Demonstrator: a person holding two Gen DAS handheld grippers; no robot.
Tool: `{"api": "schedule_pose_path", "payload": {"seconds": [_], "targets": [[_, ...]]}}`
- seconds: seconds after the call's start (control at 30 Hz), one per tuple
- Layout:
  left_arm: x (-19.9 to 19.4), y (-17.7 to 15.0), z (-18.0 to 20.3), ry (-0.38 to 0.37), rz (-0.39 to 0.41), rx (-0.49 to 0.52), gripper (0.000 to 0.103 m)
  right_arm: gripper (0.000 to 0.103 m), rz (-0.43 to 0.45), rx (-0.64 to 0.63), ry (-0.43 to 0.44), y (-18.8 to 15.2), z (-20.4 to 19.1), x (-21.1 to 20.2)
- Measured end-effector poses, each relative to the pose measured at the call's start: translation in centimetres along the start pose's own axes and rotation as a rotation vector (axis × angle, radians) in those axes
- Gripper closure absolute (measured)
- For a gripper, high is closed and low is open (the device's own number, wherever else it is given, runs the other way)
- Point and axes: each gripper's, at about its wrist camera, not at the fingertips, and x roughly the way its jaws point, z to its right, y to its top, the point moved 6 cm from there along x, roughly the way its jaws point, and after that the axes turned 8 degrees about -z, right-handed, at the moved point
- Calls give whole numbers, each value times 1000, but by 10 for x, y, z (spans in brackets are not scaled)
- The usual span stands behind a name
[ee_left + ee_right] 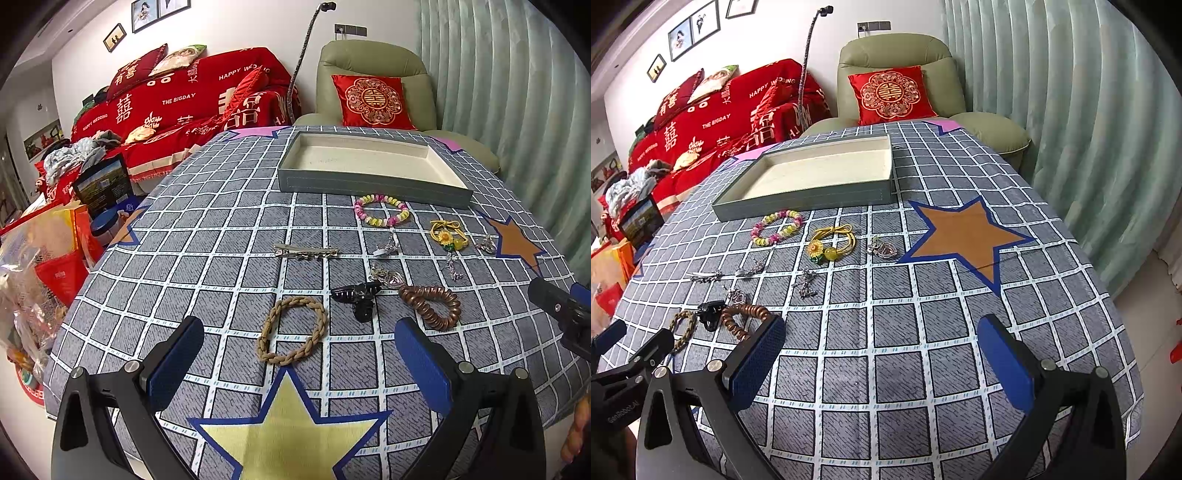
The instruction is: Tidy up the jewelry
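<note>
A grey tray (369,184) with a cream lining stands empty at the table's far side; it also shows in the right wrist view (812,195). In front of it lie a pink-yellow bead bracelet (381,210), a yellow sunflower hair tie (447,235), a silver hair clip (306,252), a black claw clip (357,295), a brown coil hair tie (430,306), a braided tan band (293,329) and small silver pieces (882,249). My left gripper (299,350) is open just in front of the braided band. My right gripper (882,350) is open over bare cloth, right of the jewelry.
The table has a grey checked cloth with star prints (964,236). A green armchair with a red cushion (373,99) stands behind the table, a red-covered sofa (177,103) at the left, curtains (1071,129) at the right. Bags and boxes (44,266) sit on the floor at left.
</note>
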Motion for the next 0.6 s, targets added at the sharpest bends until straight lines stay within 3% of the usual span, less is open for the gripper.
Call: {"api": "schedule_pose_path", "payload": {"seconds": [0.6], "targets": [[0, -1, 1, -4, -4, 0, 0, 0, -6, 3, 4, -1, -1, 0]]}}
